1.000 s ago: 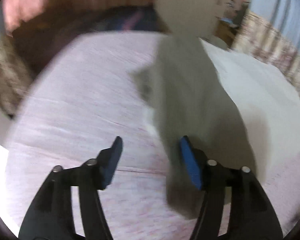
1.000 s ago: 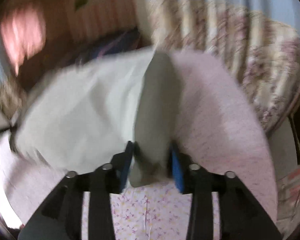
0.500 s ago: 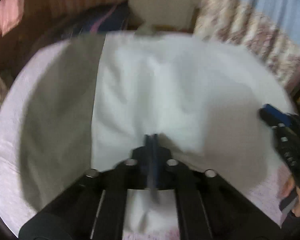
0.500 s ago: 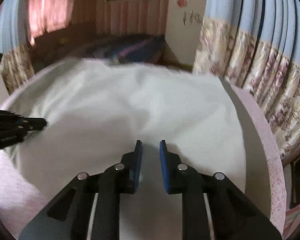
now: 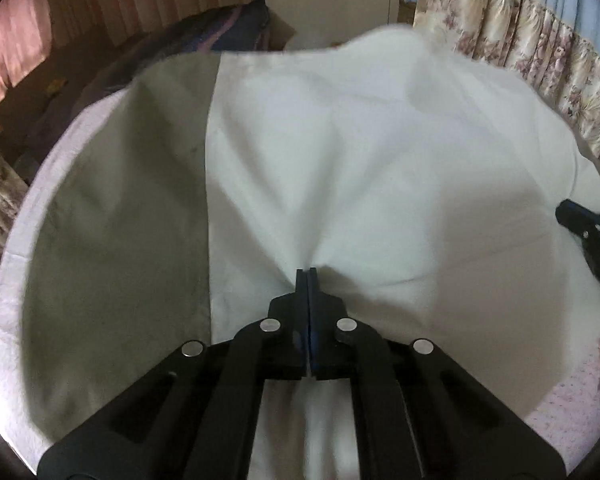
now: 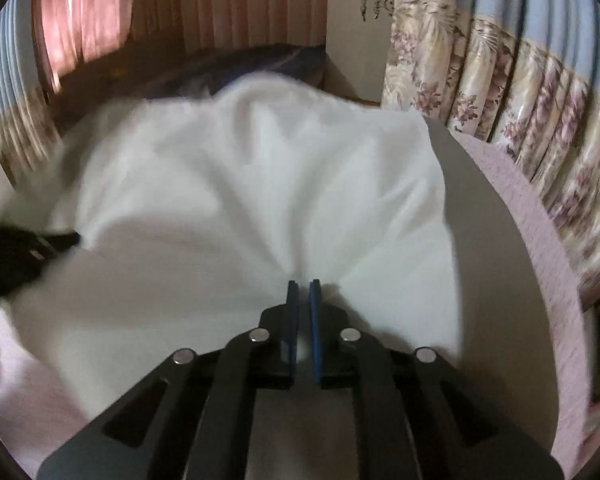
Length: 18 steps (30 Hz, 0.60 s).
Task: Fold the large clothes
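**Listener:** Start with the view from your left hand. What is there?

**Me:** My left gripper (image 5: 307, 273) sits at the bottom centre, its two black fingers pressed together on a pinch of the white garment (image 5: 380, 152). Creases fan out from that pinch, so I judge the cloth is pulled taut from here. The garment billows across a pink bedsheet (image 5: 8, 288), lifted off it rather than lying flat; a grey shadow falls on the sheet to the left. I hold an edge like this to carry it over for a fold.

**Listener:** Anything unclear there?

**Me:** The far edge of the cloth is blurred, and my own fingers hide what lies just below the pinch. At the right border, only the black tip of my right gripper (image 5: 592, 236) shows, touching the cloth; its fingertips are cut off. Floral curtains (image 5: 540, 40) hang behind.

**Listener:** And the right-hand view?

**Me:** The right gripper (image 6: 304, 286) is also at bottom centre, blue pads nearly together with a slim gap, clamped on a fold of the same garment (image 6: 260, 184). Creases radiate from it too. The bedsheet (image 6: 540, 240) curves along the right side, with the curtains (image 6: 520, 100) beyond.

**Listener:** What is hard to read?

**Me:** The cloth's left side is smeared by motion. My left gripper (image 6: 24, 248) appears only as a dark shape at the left edge. I cannot tell what kind of garment this is, nor where its sleeves or hems lie.
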### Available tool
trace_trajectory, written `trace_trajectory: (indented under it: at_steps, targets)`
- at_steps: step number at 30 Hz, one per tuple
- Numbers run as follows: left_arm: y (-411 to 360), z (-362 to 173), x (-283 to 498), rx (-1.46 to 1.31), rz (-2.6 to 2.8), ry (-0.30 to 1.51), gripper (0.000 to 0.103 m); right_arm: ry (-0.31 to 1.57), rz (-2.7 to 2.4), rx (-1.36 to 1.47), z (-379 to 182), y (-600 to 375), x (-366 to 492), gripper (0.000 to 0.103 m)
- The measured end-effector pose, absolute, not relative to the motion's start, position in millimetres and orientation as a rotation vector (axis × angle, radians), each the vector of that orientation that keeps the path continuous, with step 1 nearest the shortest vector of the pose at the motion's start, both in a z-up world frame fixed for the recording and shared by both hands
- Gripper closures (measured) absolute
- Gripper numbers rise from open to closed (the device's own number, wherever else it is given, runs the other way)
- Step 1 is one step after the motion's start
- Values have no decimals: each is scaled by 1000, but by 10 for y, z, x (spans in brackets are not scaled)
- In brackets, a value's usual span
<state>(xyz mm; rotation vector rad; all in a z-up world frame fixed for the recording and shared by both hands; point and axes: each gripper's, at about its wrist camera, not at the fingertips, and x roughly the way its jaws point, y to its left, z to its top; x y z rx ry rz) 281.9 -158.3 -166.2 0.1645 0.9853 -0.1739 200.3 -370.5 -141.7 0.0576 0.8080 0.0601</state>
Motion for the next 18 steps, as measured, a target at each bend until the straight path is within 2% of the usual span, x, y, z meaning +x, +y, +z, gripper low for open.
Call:
trace_trajectory:
  at_steps: [1,2,3,5,9,18]
  targets:
    - [-1598,-1593,2758,151,-178,969,81,787,84,89,-1367,-3693,1970,96]
    - [-1590,-1517,2683,126,-186,950,68,753,105,117,-1290,-3636,1866,90]
    - [-1607,-1433,2586,94,-195,922,51,735,117,124,-1250,-3581,1809,81]
    - [-1730,-1350,2525,68,-219,883,50,722,131,112,-1232,-3448,1734,76]
    - [-1816,-1500,2450,76,-237,900,58,779,106,83,-1424,-3353,1766,76]
    - [-1703,-1846,2658,112,-174,960,61,837,100,76,-1658,-3369,1779,78]
